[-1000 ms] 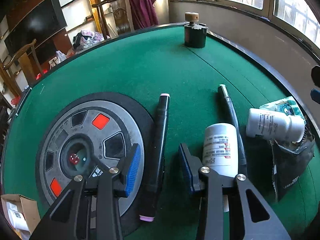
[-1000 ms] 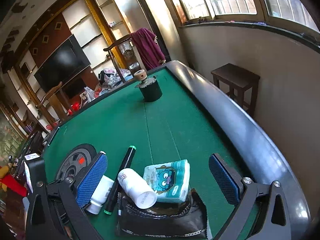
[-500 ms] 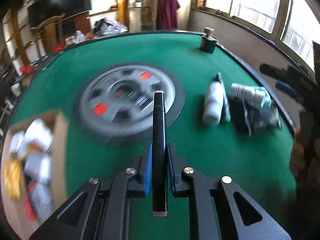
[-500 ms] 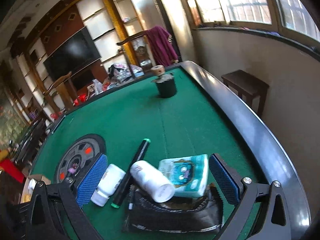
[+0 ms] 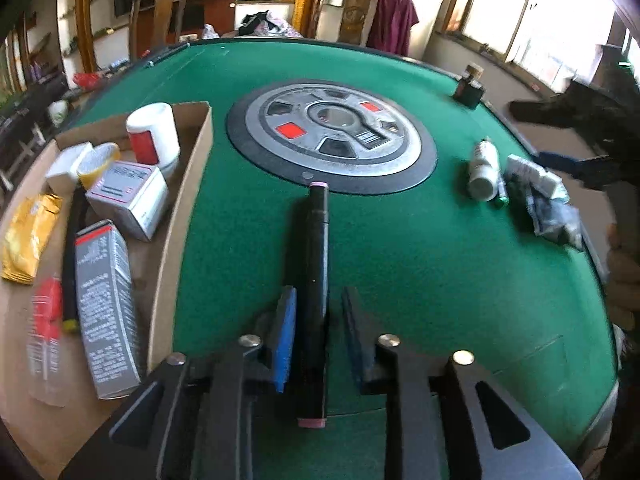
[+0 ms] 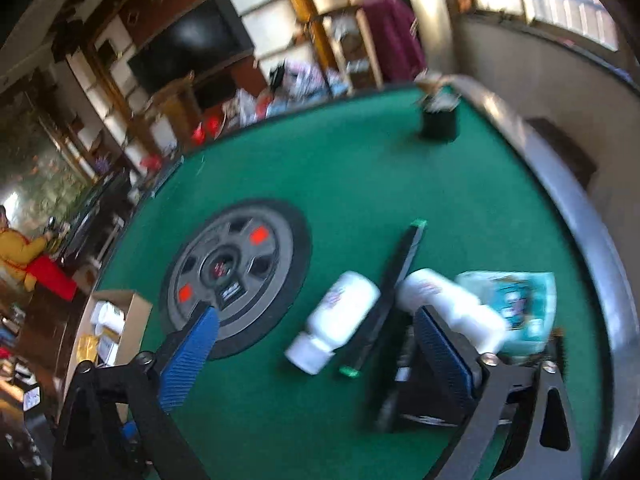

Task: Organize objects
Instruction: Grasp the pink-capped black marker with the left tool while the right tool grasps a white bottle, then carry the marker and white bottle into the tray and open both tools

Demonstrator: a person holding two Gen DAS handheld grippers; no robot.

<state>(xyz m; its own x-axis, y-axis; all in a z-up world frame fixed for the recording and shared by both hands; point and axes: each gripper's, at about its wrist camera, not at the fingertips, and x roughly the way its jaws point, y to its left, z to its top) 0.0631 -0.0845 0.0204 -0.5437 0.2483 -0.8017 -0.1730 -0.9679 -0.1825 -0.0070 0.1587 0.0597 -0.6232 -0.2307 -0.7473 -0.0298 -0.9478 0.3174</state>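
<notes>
1. A long black marker with pink end caps (image 5: 314, 280) is seen lengthwise between the blue pads of the left gripper (image 5: 316, 332); the jaws have just been opening, a gap shows on the right side, and whether the left pad still presses the marker cannot be told.
2. The marker is seen above the green felt table (image 5: 420, 264), just beside the open brown cardboard box (image 5: 188, 208) on the left.
3. The box is crowded with a white jar with a red label (image 5: 154, 134), a white carton (image 5: 128, 196), a grey carton (image 5: 106, 304), a yellow sachet (image 5: 28, 240) and other items.
4. The round grey and black centre panel (image 5: 332, 136) is set into the felt ahead.
5. The right gripper (image 6: 316, 360) is held wide apart, empty, over a lying white plastic bottle (image 6: 340, 316).
6. Beside that bottle lie a black marker with green caps (image 6: 394, 284), a second white bottle (image 6: 448, 304) on a black pouch (image 6: 420, 412), and a teal tissue pack (image 6: 516, 300).
7. A dark pot (image 6: 438, 120) stands near the far rim.
</notes>
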